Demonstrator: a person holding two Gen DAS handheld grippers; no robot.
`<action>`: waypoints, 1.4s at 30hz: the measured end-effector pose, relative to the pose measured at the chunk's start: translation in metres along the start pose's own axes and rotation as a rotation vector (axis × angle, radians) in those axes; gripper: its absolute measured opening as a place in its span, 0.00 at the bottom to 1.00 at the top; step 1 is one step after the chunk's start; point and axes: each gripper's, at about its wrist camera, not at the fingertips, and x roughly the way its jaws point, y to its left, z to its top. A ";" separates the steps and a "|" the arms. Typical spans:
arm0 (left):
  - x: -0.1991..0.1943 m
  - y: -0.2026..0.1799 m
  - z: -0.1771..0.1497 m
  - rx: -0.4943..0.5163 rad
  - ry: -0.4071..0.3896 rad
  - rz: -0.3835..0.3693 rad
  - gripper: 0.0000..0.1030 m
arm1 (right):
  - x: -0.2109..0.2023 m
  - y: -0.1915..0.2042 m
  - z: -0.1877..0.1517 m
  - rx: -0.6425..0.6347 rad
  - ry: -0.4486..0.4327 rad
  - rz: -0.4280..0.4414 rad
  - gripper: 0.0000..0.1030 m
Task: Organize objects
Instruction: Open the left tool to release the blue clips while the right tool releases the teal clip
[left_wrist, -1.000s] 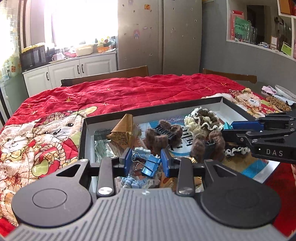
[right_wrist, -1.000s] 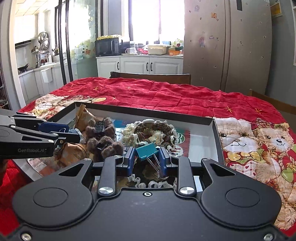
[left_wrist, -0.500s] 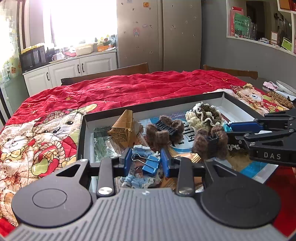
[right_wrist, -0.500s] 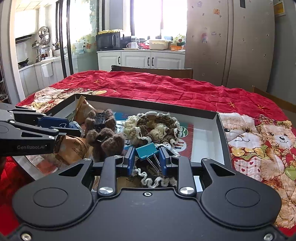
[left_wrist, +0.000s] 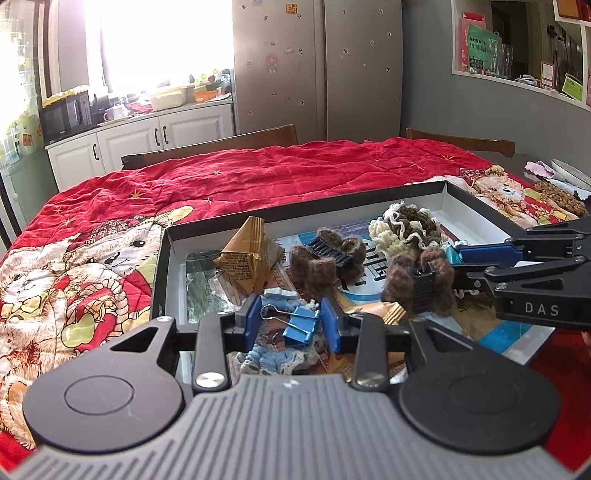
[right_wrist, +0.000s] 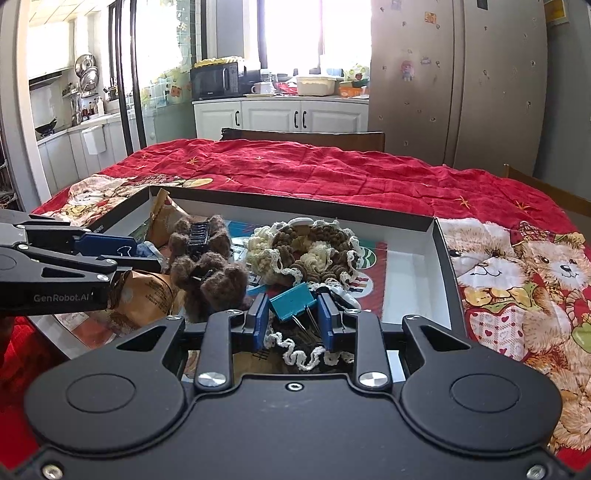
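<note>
A shallow black-rimmed box (left_wrist: 332, 197) (right_wrist: 295, 206) lies on the red cloth and holds the objects. My left gripper (left_wrist: 291, 323) is shut on a blue binder clip (left_wrist: 301, 325) over the box's near left part. My right gripper (right_wrist: 293, 314) is shut on a teal binder clip (right_wrist: 293, 304) over the box's near edge. In the box lie two brown fuzzy hair claws (left_wrist: 325, 258) (left_wrist: 419, 280), a cream and brown crochet scrunchie (right_wrist: 306, 251), a gold foil packet (left_wrist: 247, 258) and a light blue crochet piece (left_wrist: 266, 356).
The red bear-print cloth (left_wrist: 258, 177) covers the table. Wooden chair backs (right_wrist: 303, 138) stand behind it. Plates and small items (left_wrist: 565, 177) sit at the table's far right. Kitchen cabinets and a fridge are beyond.
Both grippers have lifted a little with their clips still held. The box contents sit slightly lower and further away in both views.
</note>
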 end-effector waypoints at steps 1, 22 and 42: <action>0.000 0.000 0.000 0.000 0.000 0.000 0.53 | 0.000 -0.001 0.000 0.002 0.000 0.001 0.27; -0.026 -0.001 0.003 -0.030 -0.049 0.030 0.68 | -0.026 0.001 0.006 0.014 -0.056 0.003 0.38; -0.083 -0.006 0.004 -0.053 -0.107 0.029 0.83 | -0.087 0.011 0.010 0.029 -0.092 0.017 0.46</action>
